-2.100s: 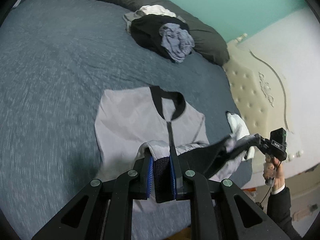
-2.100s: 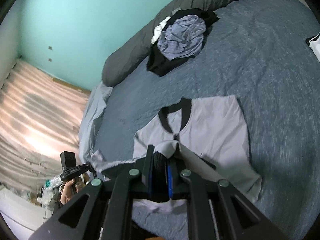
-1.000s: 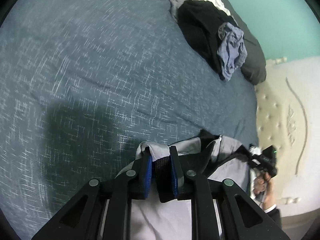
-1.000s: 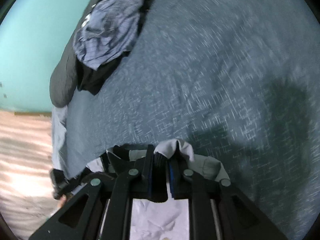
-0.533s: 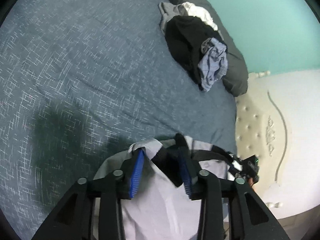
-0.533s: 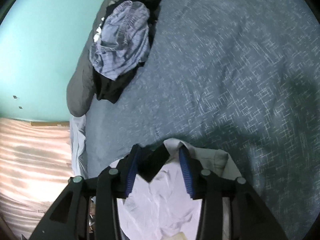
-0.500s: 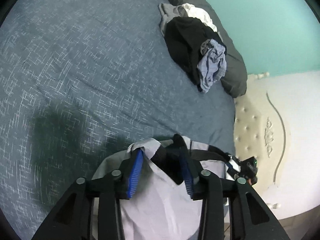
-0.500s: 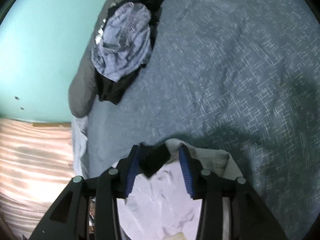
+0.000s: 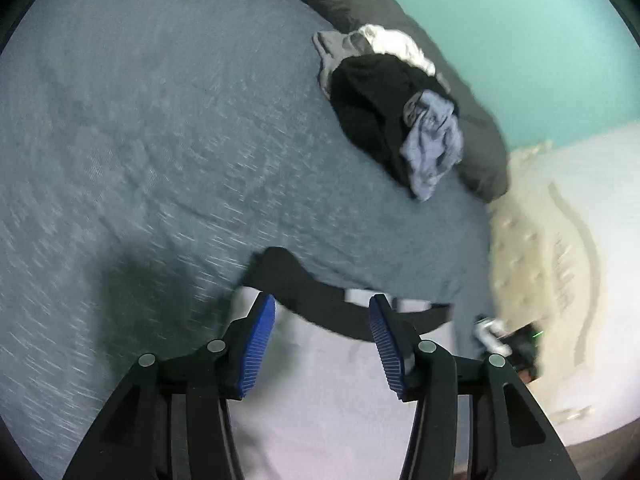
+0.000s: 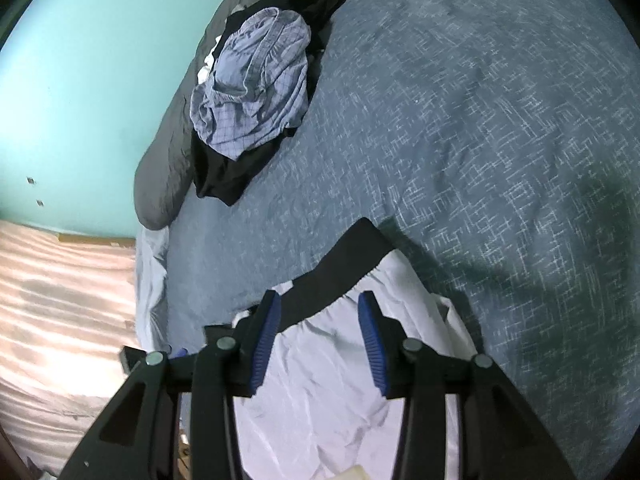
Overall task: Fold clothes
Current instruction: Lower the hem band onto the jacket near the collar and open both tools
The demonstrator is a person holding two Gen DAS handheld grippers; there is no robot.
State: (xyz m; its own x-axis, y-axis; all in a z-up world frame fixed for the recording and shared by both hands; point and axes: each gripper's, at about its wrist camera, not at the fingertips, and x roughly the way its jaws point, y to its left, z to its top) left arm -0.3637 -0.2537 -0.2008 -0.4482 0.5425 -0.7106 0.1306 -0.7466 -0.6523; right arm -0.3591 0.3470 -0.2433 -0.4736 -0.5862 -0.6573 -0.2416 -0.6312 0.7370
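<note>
Both tongs released, holding nothing. Grey jacket [image 10: 332,380] lay on the bed [image 10: 480,140] directly beneath left tongs [image 9: 322,336] and right tongs [image 10: 318,340]. Its black waistband [image 10: 340,276] ran crosswise just ahead of both, left tongs nearer one end, right tongs the other.

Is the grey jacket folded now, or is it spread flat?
Folded: the jacket's black hem band lies across it, pale lining facing up. Both grippers are open.
</note>
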